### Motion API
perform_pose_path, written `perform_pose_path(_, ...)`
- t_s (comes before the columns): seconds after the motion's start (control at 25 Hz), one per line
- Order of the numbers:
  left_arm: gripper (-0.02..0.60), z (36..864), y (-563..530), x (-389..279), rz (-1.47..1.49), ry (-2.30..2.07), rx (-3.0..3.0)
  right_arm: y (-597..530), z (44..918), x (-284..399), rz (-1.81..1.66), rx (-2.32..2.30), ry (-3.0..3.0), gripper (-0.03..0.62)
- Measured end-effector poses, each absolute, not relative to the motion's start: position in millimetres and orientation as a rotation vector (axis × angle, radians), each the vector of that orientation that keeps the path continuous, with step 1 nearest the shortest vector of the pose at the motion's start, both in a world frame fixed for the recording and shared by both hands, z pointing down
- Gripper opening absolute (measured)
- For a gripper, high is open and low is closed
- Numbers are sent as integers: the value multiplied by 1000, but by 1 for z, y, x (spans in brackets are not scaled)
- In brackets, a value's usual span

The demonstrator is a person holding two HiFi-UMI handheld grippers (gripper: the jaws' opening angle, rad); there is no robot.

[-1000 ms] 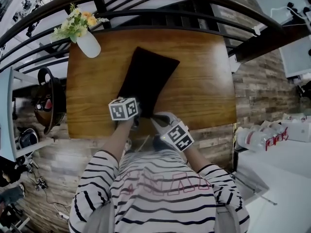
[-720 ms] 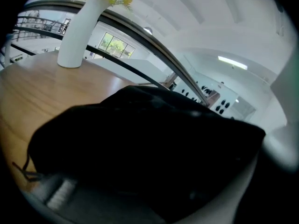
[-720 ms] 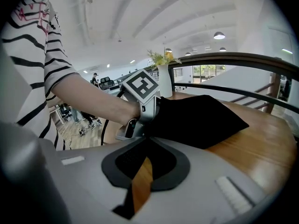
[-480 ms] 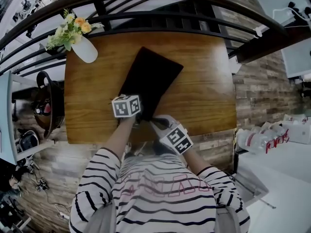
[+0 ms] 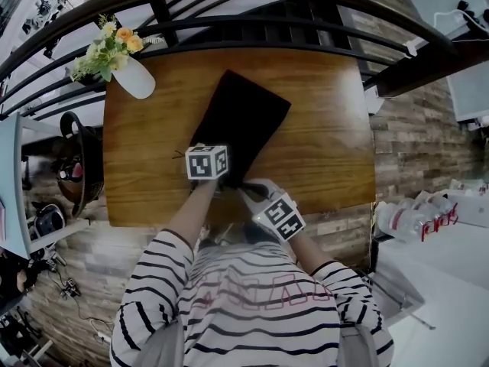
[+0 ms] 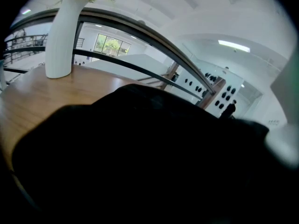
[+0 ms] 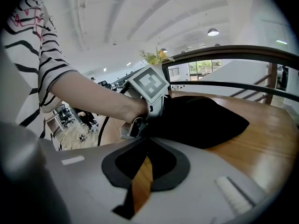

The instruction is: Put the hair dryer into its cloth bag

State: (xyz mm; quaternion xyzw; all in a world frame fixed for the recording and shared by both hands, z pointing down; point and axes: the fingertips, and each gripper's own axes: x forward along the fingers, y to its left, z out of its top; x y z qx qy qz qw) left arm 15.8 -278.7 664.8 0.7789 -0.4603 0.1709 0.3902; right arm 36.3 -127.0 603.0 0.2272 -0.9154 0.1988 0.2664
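The cloth bag (image 5: 246, 125) lies on the counter (image 5: 328, 128) near its middle, running from 7 o'clock to 1 o'clock. A vase (image 5: 136, 75) stands at the counter's 10 o'clock corner. A railing (image 5: 252, 17) runs behind the 12 o'clock edge. The left gripper (image 5: 214, 176) and the right gripper (image 5: 243, 185) meet at the bag's 7 o'clock end.

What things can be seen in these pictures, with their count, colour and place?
table: one, brown wood, centre.
bag: one, black, lying on the table.
vase: one, white, with yellow flowers, far left corner of the table.
railing: one, black, beyond the table.
bottles: several, clear with red labels, right of the table.
shirt: one, white with black stripes, on the person, bottom.
left gripper: one, black-and-white cube on top, at the bag's near edge; fingers hidden by black cloth.
right gripper: one, grey, fingers shut on the bag's near edge.
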Motion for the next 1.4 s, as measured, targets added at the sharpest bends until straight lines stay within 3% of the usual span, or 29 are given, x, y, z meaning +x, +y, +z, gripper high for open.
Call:
perform_pose_path(0.96,271,634,-240,-12,335,-1259,2042,-118,601,43,533,692,-2456,14)
perform_pose_path(1.4,267,606,-216,-46,267,-1345,2034,-114,593,37,509,733,-2452,14)
